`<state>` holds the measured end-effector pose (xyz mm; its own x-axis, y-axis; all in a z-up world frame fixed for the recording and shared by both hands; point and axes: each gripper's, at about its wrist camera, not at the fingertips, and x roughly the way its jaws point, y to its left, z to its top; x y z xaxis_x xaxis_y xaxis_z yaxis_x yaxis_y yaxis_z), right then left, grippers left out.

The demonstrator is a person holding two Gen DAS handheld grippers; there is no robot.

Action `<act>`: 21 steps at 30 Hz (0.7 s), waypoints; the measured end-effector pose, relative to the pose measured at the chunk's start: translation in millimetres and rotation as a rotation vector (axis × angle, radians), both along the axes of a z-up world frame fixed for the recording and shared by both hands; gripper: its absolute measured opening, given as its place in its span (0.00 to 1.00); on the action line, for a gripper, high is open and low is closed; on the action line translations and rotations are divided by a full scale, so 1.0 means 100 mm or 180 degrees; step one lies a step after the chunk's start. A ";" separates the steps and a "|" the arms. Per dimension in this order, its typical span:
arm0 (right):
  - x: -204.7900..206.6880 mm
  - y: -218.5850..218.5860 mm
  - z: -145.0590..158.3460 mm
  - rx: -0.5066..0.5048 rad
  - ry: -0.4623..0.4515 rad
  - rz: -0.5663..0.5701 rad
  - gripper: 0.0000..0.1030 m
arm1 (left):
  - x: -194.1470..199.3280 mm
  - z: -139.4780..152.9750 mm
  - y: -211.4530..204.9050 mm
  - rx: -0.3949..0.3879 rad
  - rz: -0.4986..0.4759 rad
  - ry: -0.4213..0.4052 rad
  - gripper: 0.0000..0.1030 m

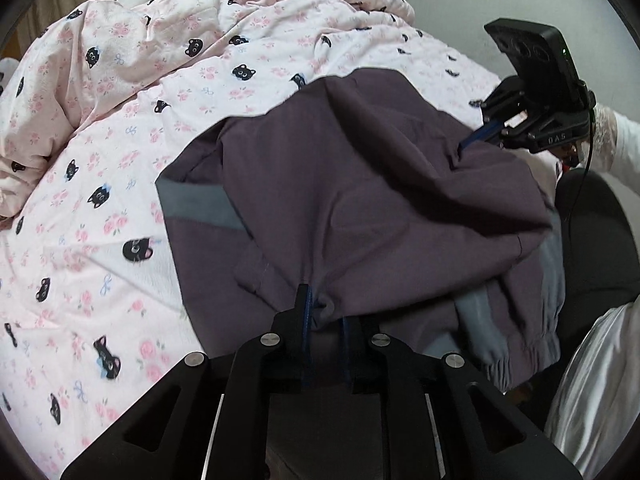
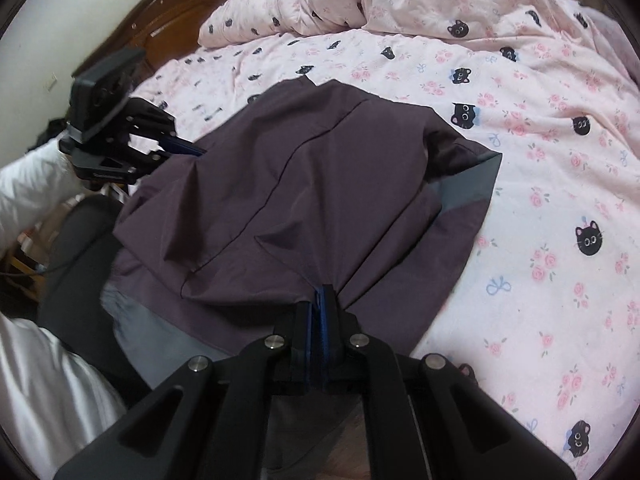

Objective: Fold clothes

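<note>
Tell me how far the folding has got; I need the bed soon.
Done: part of the purple garment already lies doubled over itself on the bed, a grey panel showing beneath. In hand: the left claw and right claw each pinch a bunched edge of the top layer, stretched between them. Left: lay that layer flat, let go, and finish; the cuffed end hangs off the bed edge.
</note>
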<state>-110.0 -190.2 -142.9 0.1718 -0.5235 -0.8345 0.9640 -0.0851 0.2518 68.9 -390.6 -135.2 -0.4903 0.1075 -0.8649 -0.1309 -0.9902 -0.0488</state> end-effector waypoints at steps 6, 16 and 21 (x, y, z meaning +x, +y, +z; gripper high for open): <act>0.10 0.11 0.02 -0.0016 0.0226 -0.0018 0.16 | 0.16 -0.01 0.00 -0.0145 -0.0023 -0.0086 0.14; 0.17 0.39 0.46 -0.0396 0.0252 -0.0113 0.58 | 0.23 0.34 0.09 0.0213 0.0349 0.0434 0.14; 0.34 0.28 0.69 -0.0757 0.0296 -0.0214 0.57 | 0.17 0.48 0.24 0.0442 0.0520 0.0746 0.23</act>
<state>-76.3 -162.2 -74.3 0.0583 -0.7145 -0.6972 0.9781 -0.0988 0.1830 85.4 -366.4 -87.1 -0.6949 0.1201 -0.7090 0.0056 -0.9850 -0.1724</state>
